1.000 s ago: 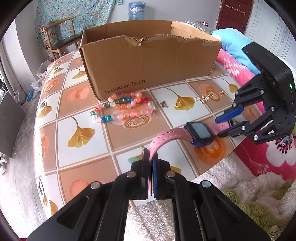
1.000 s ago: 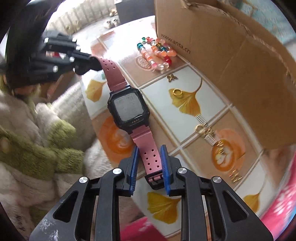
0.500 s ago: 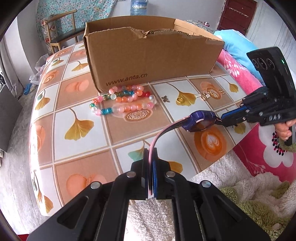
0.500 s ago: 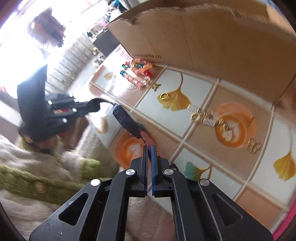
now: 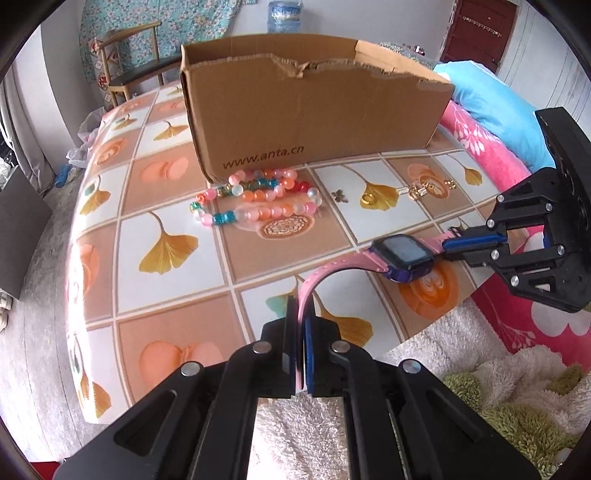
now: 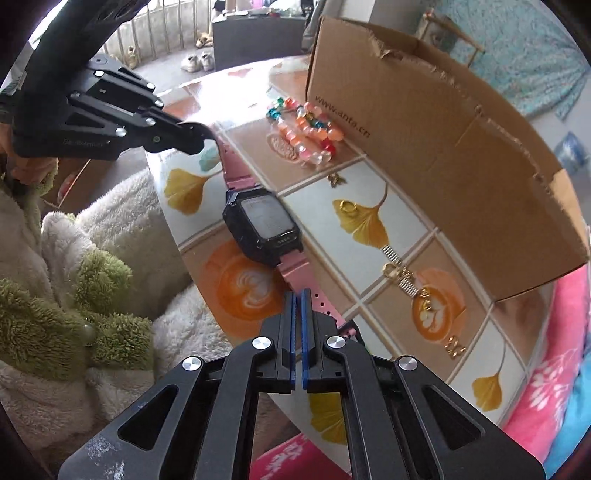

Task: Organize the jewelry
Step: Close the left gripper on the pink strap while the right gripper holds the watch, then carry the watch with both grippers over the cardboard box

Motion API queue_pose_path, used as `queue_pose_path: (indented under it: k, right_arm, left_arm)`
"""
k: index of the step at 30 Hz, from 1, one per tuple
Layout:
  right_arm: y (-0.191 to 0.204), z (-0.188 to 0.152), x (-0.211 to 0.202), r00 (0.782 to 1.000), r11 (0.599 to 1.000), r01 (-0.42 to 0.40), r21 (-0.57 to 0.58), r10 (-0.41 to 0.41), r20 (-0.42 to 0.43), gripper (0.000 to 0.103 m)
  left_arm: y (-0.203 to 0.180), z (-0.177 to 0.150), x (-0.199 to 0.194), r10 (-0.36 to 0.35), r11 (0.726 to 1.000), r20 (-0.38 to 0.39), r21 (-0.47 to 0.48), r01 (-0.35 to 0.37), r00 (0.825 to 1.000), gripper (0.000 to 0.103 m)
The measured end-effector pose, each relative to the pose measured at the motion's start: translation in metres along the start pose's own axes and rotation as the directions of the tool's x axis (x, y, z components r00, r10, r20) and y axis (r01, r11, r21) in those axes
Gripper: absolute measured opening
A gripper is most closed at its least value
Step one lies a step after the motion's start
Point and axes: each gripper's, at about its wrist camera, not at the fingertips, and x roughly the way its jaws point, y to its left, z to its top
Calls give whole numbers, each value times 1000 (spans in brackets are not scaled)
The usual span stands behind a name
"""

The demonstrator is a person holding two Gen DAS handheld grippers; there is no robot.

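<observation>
The right tool [image 6: 298,299] has just shut beside the pink watch [image 5: 402,254] strap, maybe missing it, while the left tool [image 5: 301,321] grips the other strap.

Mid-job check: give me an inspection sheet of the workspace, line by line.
Surface: tiled-pattern table, watch held near its edge.
Job's things: pink watch; bead bracelets against the cardboard box; gold ring, small charm and gold chain pieces loose on the table.
Clutter: nothing seen.
Grippers: left gripper shut on one watch strap; right gripper shut at the other strap, grip unclear.
Cables: nothing seen.
Surroundings: chair, water bottle, pink blanket, fluffy garment.
</observation>
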Motion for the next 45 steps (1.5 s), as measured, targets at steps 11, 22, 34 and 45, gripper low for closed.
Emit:
queue_pose_path:
  k: [11, 22, 34, 45]
  right_arm:
    - [-8, 2, -19, 996, 997, 32, 64, -37, 85, 2]
    - [25, 2, 11, 994, 974, 95, -208, -82, 70, 27]
    - [31, 13, 21, 982, 941, -15, -338, 78, 174, 43]
    - [24, 21, 31, 961, 992, -32, -126, 65, 270, 16]
  left_arm:
    - [-17, 1, -19, 20, 998, 49, 54, -23, 999, 3]
    - [-30, 12, -33, 32, 996, 65, 85, -38, 997, 3]
    - [-45, 34, -49, 56, 992, 77, 113, -65, 995, 5]
    - [-46, 44, -73, 89, 992, 120, 76, -98, 989, 5]
